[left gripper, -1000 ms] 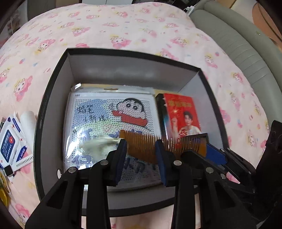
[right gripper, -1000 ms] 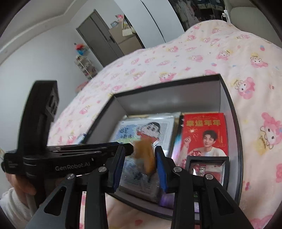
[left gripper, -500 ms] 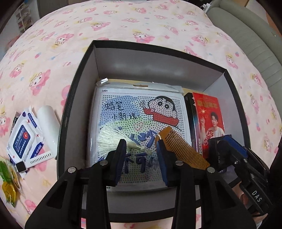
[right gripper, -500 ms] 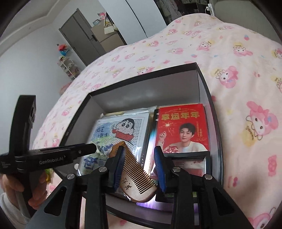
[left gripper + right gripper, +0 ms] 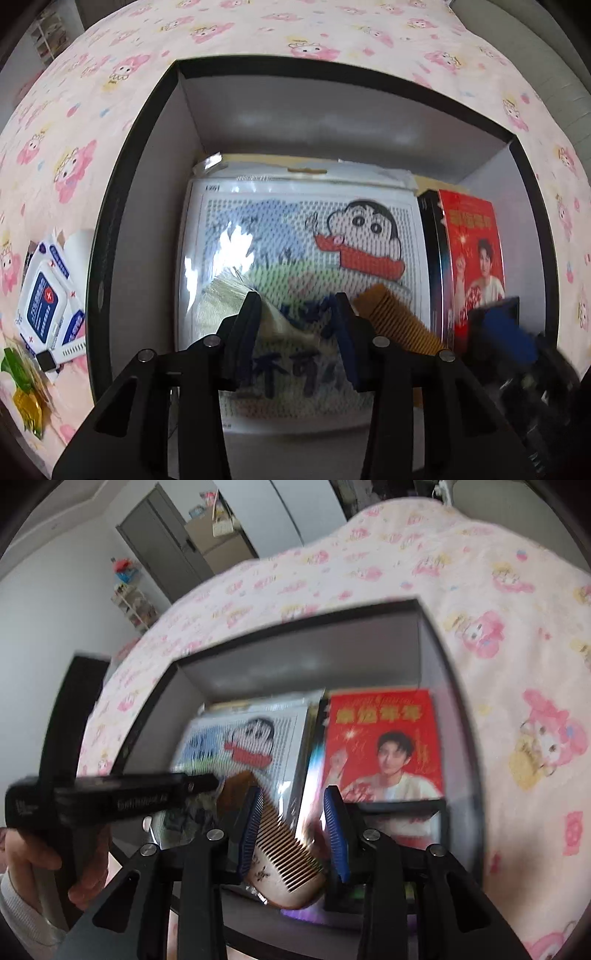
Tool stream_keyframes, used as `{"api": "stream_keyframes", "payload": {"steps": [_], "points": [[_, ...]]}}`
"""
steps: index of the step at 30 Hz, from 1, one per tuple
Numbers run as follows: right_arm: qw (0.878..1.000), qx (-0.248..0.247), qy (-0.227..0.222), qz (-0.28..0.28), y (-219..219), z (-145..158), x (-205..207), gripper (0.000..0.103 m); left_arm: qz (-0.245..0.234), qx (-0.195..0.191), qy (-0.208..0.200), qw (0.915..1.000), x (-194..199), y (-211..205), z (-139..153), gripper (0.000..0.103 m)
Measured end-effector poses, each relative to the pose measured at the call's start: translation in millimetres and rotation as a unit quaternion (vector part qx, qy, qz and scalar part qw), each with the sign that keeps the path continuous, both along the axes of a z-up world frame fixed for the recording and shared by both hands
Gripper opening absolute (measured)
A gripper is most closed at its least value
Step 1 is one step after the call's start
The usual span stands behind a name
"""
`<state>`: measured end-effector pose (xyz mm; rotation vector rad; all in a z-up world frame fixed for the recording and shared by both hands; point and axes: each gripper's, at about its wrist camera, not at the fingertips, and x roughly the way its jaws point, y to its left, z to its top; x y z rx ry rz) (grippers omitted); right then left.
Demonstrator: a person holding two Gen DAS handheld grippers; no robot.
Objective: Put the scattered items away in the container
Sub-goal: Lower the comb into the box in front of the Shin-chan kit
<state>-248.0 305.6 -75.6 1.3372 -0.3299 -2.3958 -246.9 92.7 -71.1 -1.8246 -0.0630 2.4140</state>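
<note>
The box (image 5: 122, 229) looks like stiff matt card, black along its rim and dull grey on the inner walls. Inside, the cartoon bead kit (image 5: 306, 258) lies under clear glossy plastic wrap that throws white glare. The red booklet (image 5: 382, 744) beside it has a shiny printed paper cover. The comb (image 5: 284, 853) looks like smooth wood, tan and lightly polished, with a pale fibrous tassel (image 5: 221, 299). The bed (image 5: 258, 33) wears soft matt printed cloth. The wipe packets (image 5: 44, 295) on it are glossy plastic film. Each tool (image 5: 297, 325) is matt black plastic with metal screws and ribbed blue pads (image 5: 336, 842).
</note>
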Motion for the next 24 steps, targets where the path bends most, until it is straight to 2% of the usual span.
{"api": "stream_keyframes", "payload": {"steps": [3,7,10,15,19,22,24], "points": [[1.000,0.025,-0.010,0.006,-9,-9,1,0.031,-0.003,-0.013,0.001,0.9999,-5,5,-3,0.040],[1.000,0.026,-0.008,0.006,-10,-10,1,0.031,-0.019,-0.024,-0.004,0.9995,-9,15,-2,0.040],[1.000,0.027,-0.005,0.008,-10,-11,3,0.031,-0.047,-0.034,0.004,0.9983,-13,29,5,0.040],[0.999,0.020,-0.012,0.037,-13,-12,7,0.031,-0.106,-0.075,-0.032,0.9910,-15,63,-7,0.042],[0.998,0.027,-0.019,0.053,-15,-13,9,0.031,-0.105,-0.104,-0.032,0.9885,-10,65,-10,0.049],[0.999,0.023,-0.017,0.039,-6,-6,11,0.031,-0.099,-0.107,-0.041,0.9885,-9,58,-11,0.051],[0.999,0.033,-0.008,0.026,0,1,13,0.031,-0.102,-0.097,-0.028,0.9896,-8,56,-8,0.049]]}}
